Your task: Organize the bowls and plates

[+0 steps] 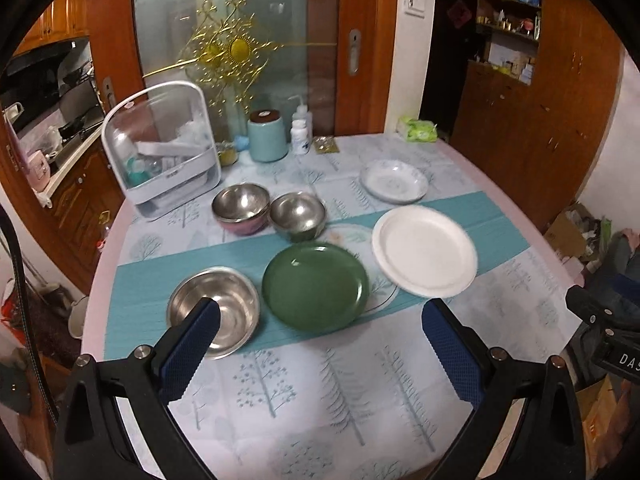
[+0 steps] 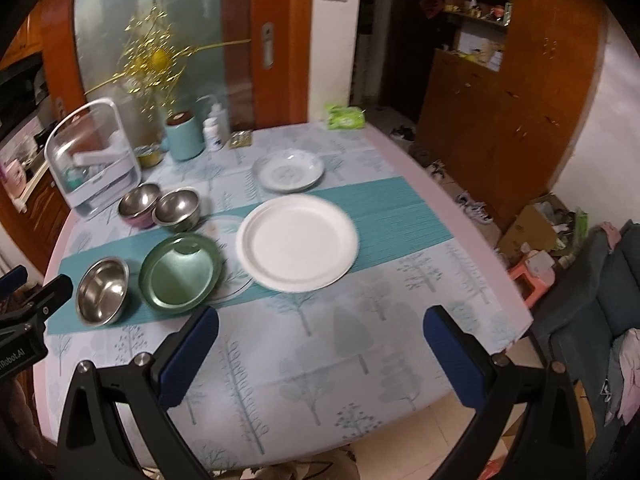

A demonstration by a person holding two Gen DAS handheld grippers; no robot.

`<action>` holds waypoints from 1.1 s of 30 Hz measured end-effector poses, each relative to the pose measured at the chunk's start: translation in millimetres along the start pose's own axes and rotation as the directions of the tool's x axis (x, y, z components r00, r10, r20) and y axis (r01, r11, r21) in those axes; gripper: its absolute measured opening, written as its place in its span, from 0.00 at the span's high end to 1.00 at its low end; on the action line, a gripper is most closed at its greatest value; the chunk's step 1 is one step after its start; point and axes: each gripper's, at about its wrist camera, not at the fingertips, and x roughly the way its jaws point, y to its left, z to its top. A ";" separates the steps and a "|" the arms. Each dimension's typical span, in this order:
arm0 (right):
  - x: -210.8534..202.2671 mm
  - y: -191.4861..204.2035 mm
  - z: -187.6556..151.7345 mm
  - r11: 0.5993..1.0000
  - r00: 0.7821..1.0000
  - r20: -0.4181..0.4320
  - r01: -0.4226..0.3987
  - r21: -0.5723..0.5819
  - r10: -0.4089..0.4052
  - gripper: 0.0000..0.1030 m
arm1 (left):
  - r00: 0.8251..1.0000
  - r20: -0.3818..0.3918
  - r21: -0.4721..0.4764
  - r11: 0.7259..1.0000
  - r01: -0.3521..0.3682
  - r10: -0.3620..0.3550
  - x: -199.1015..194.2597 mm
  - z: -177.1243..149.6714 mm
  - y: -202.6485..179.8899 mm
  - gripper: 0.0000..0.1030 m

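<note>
On the round table lie a white plate, a green plate and a patterned plate further back. A steel bowl sits left of the green plate. Behind it stand a steel bowl with a pink outside and another steel bowl. My left gripper hangs open above the table's near side, empty. My right gripper is open too, short of the white plate.
A clear-lidded white caddy, a teal canister, white bottles and a green tissue pack line the table's far side. A flat clear disc lies under the plates. A sofa stands right of the table.
</note>
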 end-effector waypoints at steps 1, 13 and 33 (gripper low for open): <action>-2.6 -4.8 3.9 1.000 1.000 0.019 0.009 -0.003 -0.009 0.00 | 1.000 0.010 -0.001 1.000 0.002 -0.002 -0.4 2.7 -2.4 0.02; 39.8 -71.5 64.1 0.996 0.992 0.103 -0.064 -0.064 0.071 0.00 | 0.997 0.025 0.048 0.997 -0.068 0.067 42.5 36.5 -84.3 0.02; 249.9 -137.1 124.8 0.966 0.978 -0.114 -0.194 -0.172 0.176 0.00 | 0.955 -0.276 -0.211 0.962 -0.174 0.112 227.3 47.8 -142.6 0.02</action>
